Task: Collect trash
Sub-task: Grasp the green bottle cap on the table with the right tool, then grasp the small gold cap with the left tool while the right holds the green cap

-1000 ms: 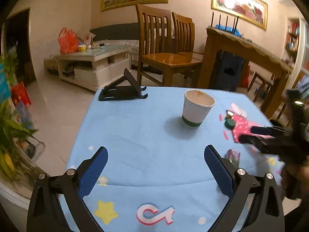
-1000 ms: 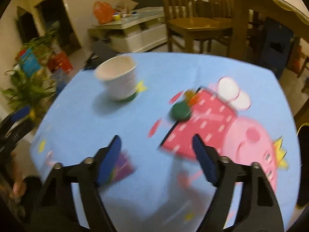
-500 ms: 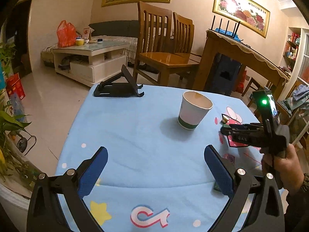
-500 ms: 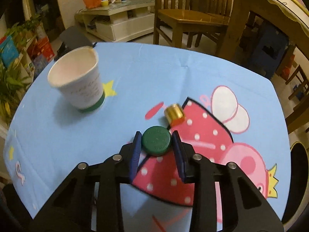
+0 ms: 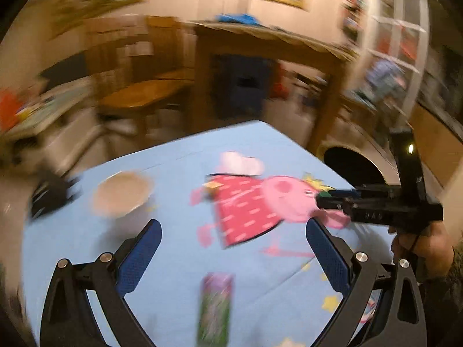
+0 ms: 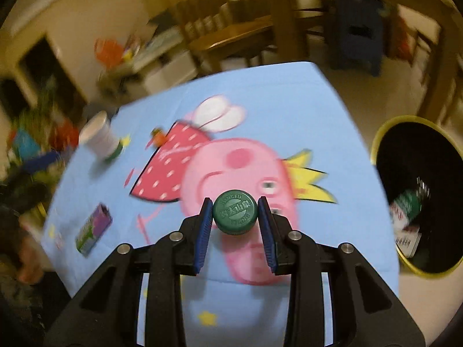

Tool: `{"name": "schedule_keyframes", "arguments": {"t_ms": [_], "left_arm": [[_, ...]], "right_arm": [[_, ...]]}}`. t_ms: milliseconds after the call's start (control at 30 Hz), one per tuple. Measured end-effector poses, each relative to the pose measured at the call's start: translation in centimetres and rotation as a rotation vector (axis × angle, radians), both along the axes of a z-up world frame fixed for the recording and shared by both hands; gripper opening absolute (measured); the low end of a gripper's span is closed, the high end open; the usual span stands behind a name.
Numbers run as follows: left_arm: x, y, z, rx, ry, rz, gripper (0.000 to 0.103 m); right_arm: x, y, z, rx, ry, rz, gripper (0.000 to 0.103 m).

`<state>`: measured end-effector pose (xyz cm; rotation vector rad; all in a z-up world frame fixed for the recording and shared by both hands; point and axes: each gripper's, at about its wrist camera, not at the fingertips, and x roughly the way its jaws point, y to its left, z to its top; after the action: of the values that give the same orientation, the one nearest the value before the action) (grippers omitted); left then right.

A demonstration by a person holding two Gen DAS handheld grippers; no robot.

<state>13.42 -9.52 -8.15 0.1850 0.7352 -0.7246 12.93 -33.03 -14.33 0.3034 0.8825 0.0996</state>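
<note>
both blue pads (image 6: pixel 202 225) of the right gripper (image 6: pixel 235 215) pinch the green bottle cap (image 6: pixel 235 212) (left gripper (image 5: pixel 233 256) gapes wide).

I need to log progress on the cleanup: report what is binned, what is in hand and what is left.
Done: the bin beside the table already holds a green-labelled bottle. In hand: the right gripper is shut on a green bottle cap, lifted over the tablecloth. Left: the paper cup, the small gold cap and the purple-green wrapper. The left gripper is open and empty.
</note>
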Motion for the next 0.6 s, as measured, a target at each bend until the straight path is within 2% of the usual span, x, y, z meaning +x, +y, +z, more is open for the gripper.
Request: {"name": "schedule_keyframes", "arguments": {"t_ms": [100, 200, 400, 467, 500, 533, 567, 600], "left_arm": [[3.2, -3.6, -1.5, 0.079, 0.025, -0.126, 0.096], [6.6, -5.6, -3.3, 0.161, 0.017, -0.128, 0.096], [9.7, -7.0, -5.6, 0.208, 0.037, -0.142, 0.089], [10.2, -7.3, -6.1, 0.234, 0.031, -0.141, 0.068], [10.3, -7.5, -6.4, 0.253, 0.042, -0.145, 0.052], [10.7, -7.8, -6.9, 0.275, 0.069, -0.150, 0.040], [10.7, -7.8, -7.1, 0.278, 0.074, -0.153, 0.038], [10.5, -7.7, -7.1, 0.274, 0.064, -0.157, 0.031]], "right_arm": [[-0.6, -2.1, 1.4, 0.048, -0.049, -0.045, 0.032], [-1.2, -3.5, 2.1, 0.101, -0.077, -0.064, 0.032], [-1.2, -5.4, 3.0, 0.193, -0.111, -0.091, 0.032], [-1.4, -5.6, 3.4, 0.198, -0.122, -0.094, 0.032], [-1.4, -5.7, 3.7, 0.199, -0.130, -0.095, 0.032], [-1.5, -5.7, 3.8, 0.199, -0.137, -0.099, 0.032], [-1.5, -5.8, 3.9, 0.201, -0.141, -0.103, 0.032], [-1.5, -5.9, 4.0, 0.206, -0.145, -0.108, 0.032]]}}
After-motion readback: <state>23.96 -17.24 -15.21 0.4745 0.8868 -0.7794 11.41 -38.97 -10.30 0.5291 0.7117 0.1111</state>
